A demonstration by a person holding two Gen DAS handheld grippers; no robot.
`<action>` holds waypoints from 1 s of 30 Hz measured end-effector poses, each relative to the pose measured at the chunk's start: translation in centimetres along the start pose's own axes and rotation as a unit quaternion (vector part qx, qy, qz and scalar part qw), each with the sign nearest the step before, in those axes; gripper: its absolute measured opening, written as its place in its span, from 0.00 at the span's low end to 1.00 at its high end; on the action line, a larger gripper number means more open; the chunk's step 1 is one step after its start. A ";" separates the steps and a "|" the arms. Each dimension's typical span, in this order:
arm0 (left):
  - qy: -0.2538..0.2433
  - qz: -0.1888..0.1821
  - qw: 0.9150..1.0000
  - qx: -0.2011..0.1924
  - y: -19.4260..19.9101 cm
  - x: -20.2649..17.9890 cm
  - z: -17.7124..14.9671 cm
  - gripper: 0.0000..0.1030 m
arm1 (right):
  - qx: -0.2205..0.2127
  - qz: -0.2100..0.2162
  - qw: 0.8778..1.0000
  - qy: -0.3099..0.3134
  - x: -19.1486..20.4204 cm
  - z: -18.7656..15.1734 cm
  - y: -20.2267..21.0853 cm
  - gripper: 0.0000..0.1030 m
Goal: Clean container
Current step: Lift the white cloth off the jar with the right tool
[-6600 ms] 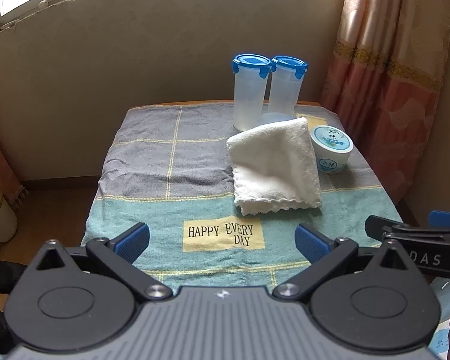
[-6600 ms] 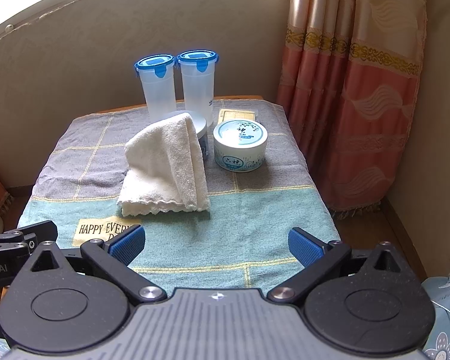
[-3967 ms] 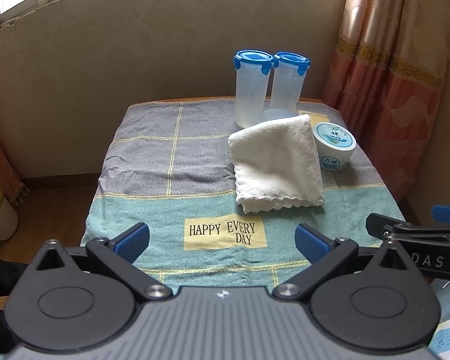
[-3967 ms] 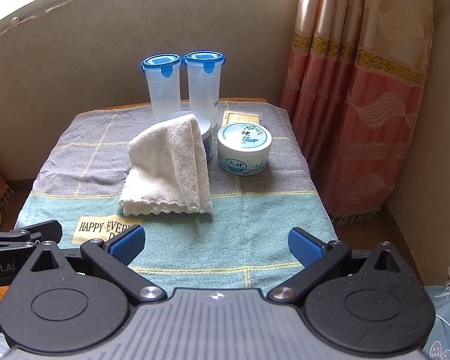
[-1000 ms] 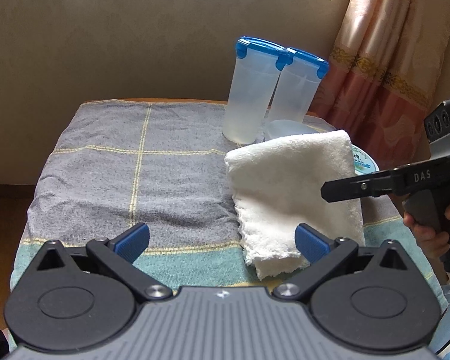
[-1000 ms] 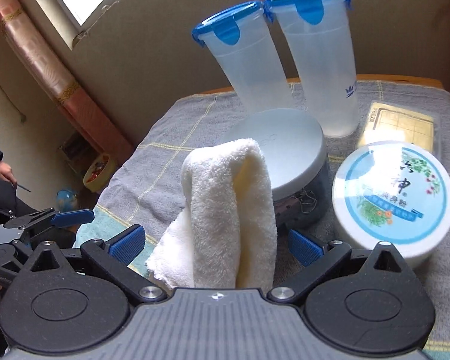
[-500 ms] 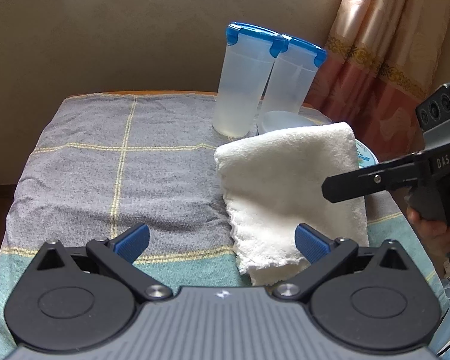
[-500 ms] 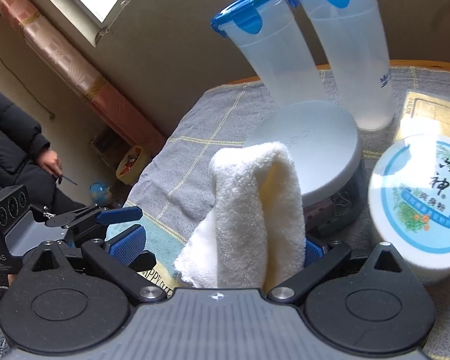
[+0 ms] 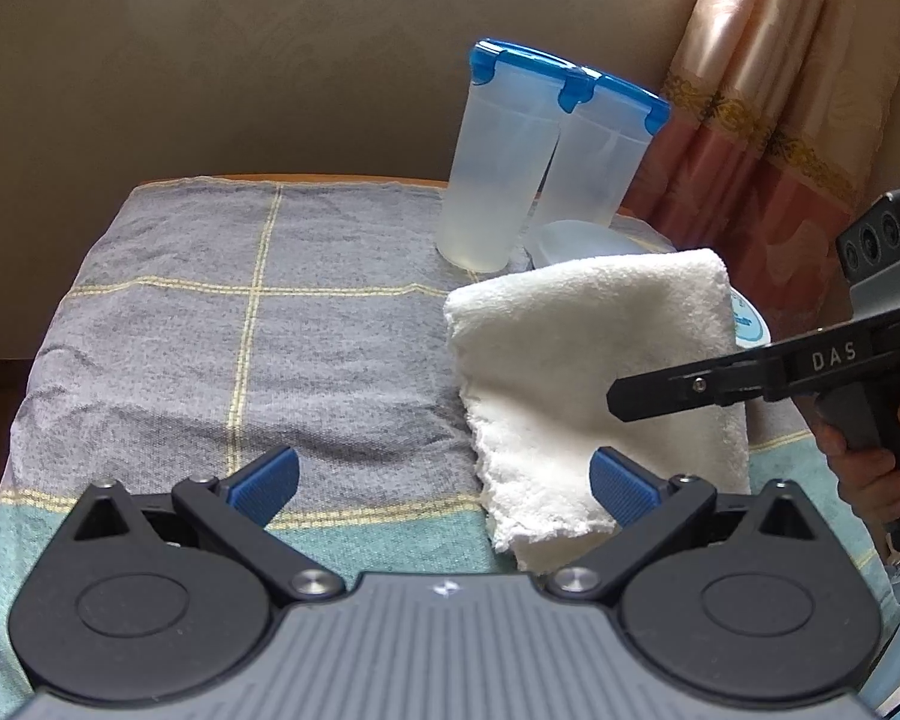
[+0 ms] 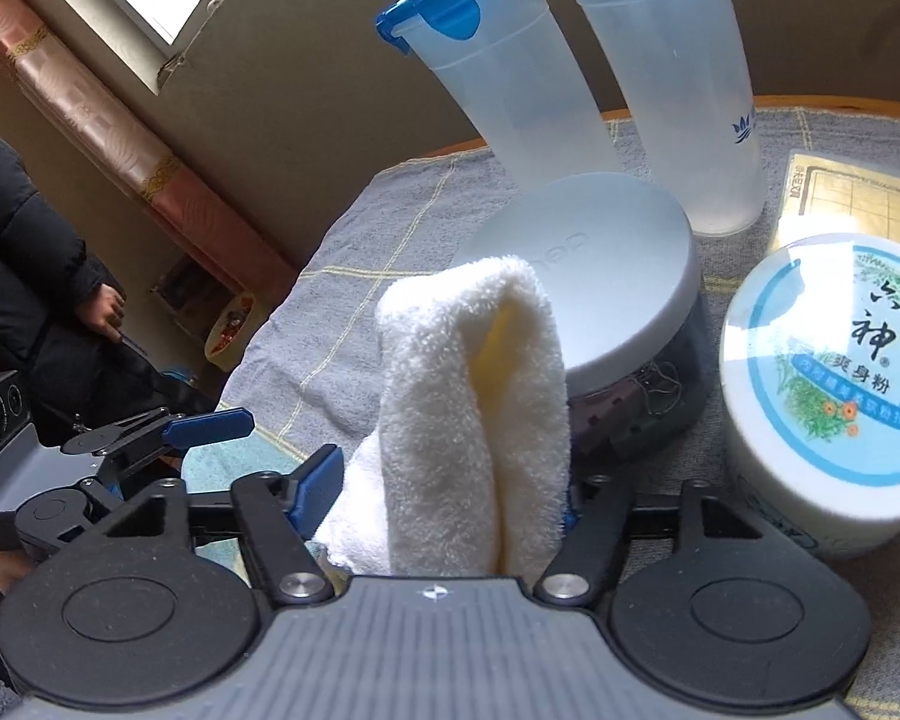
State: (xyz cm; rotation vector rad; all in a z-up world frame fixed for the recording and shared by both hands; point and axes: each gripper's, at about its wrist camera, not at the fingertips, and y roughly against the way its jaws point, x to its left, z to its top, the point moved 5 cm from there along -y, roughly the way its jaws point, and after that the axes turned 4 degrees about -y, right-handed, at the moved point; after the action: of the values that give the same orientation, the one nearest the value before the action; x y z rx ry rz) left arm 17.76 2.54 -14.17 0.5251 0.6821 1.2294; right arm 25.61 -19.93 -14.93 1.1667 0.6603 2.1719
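The left gripper [image 9: 444, 480] is held spread just left of the white towel [image 10: 474, 408]. The towel, draped against the grey-lidded container [image 10: 594, 300], is pinched by the just-closing right gripper [image 10: 444, 495].

Two tall blue-lidded tumblers [image 10: 576, 72], one white towel [image 10: 474, 396], one grey-lidded jar [image 10: 606, 294], one white powder tub [image 10: 834, 384], one flat card [image 10: 852, 198].
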 end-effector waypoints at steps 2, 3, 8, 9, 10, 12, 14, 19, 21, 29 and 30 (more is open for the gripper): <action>0.001 -0.001 1.000 0.002 -0.1 0.0 -0.1 1.00 | -0.004 -0.011 1.000 0.000 -0.2 0.0 0.0 0.61; 0.002 -0.002 1.000 0.003 -0.1 0.0 -0.1 1.00 | -0.005 -0.017 1.000 -0.002 -0.3 0.0 -0.1 0.56; 0.000 0.000 1.000 0.005 -0.3 0.0 -0.2 1.00 | -0.005 -0.015 1.000 -0.010 -0.5 0.0 -0.5 0.48; 0.001 0.000 1.000 0.006 -0.3 0.0 -0.2 1.00 | -0.005 -0.011 1.000 -0.012 -0.6 -0.1 -0.5 0.48; 0.001 0.000 1.000 0.006 -0.3 0.0 -0.2 1.00 | -0.007 -0.013 1.000 -0.014 -0.6 -0.1 -0.6 0.49; 0.001 0.000 1.000 0.007 -0.4 0.0 -0.2 1.00 | -0.010 -0.017 1.000 -0.010 -0.4 -0.2 -0.7 0.49; 0.001 0.000 1.000 0.008 -0.5 0.0 -0.2 1.00 | -0.009 -0.018 1.000 -0.003 -0.1 -0.2 -0.8 0.50; 0.001 -0.001 1.000 0.010 -0.8 -0.1 -0.2 1.00 | 0.005 -0.016 1.000 -0.027 -0.9 0.0 -1.4 0.60; -0.001 -0.001 1.000 0.011 -0.9 -0.1 -0.2 1.00 | 0.005 -0.012 0.999 -0.036 -1.1 0.1 -1.6 0.60; 0.000 -0.001 1.000 0.014 -1.2 -0.1 -0.2 1.00 | 0.001 -0.006 1.000 -0.030 -0.6 0.3 -1.9 0.53; 0.000 -0.001 1.000 0.014 -1.2 -0.1 -0.2 1.00 | 0.001 -0.009 1.000 -0.029 -0.5 0.3 -1.9 0.41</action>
State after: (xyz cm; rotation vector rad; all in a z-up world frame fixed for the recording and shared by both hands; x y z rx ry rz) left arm 18.44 2.12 -15.13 0.5476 0.7008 1.2194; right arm 26.62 -18.87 -16.30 1.2148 0.6471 2.1142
